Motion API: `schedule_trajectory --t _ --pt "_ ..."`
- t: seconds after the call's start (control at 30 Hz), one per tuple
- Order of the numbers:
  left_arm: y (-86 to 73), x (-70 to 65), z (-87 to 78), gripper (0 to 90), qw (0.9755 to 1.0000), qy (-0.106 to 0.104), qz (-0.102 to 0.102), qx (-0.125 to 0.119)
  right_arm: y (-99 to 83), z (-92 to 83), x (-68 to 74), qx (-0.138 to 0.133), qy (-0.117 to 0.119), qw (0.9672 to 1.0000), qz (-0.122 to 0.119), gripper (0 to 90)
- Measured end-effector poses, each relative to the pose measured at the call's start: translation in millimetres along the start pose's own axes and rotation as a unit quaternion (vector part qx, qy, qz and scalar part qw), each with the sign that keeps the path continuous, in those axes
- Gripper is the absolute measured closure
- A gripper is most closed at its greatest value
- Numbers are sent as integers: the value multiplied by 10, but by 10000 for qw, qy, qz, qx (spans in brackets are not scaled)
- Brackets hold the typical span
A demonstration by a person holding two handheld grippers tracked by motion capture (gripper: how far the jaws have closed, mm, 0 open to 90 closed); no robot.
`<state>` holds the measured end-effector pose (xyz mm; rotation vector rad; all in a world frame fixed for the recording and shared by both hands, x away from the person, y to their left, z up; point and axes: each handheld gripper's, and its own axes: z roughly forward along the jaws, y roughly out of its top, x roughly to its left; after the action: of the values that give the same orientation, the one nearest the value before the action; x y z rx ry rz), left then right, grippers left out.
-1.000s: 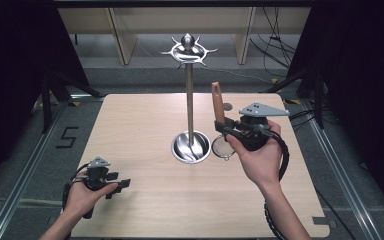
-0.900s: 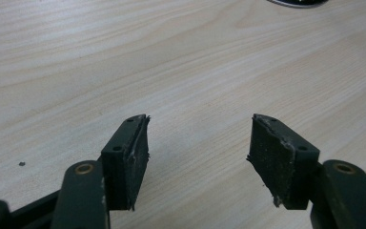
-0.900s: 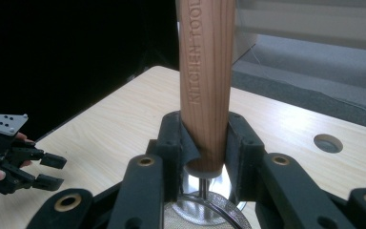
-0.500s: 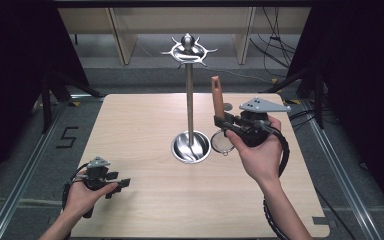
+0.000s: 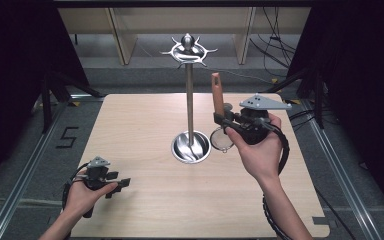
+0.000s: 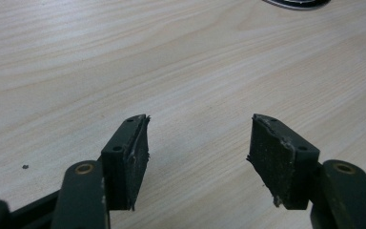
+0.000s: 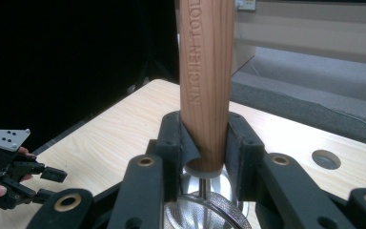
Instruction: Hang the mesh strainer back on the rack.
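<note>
Right gripper (image 5: 223, 121) is barely shifting from a second ago; strainer (image 5: 220, 115) handle is tipping slightly more upright, right of centre frame. Jaws are clenching the wooden handle (image 7: 206, 86), long axis near vertical, mesh bowl hanging below. Stand (image 5: 189, 95) is sitting just left; its hooks above. Left gripper (image 5: 122, 183) is idling released, lower left.
</note>
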<state>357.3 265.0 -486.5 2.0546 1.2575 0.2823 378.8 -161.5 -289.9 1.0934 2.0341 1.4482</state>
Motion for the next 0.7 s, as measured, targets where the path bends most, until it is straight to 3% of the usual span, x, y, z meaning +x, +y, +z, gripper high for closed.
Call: schedule_trajectory --t 0.63,0.67,0.7 --pt "4 5 2 377 10000 -5 23 6 90 2 11 -165 15 9998 -114 711" --pt "3 2 5 377 10000 -2 -5 -16 91 -4 20 -142 13 9999 -17 711" --pt "3 1 4 377 10000 3 -11 -11 101 -1 14 -170 7 9998 -109 711"
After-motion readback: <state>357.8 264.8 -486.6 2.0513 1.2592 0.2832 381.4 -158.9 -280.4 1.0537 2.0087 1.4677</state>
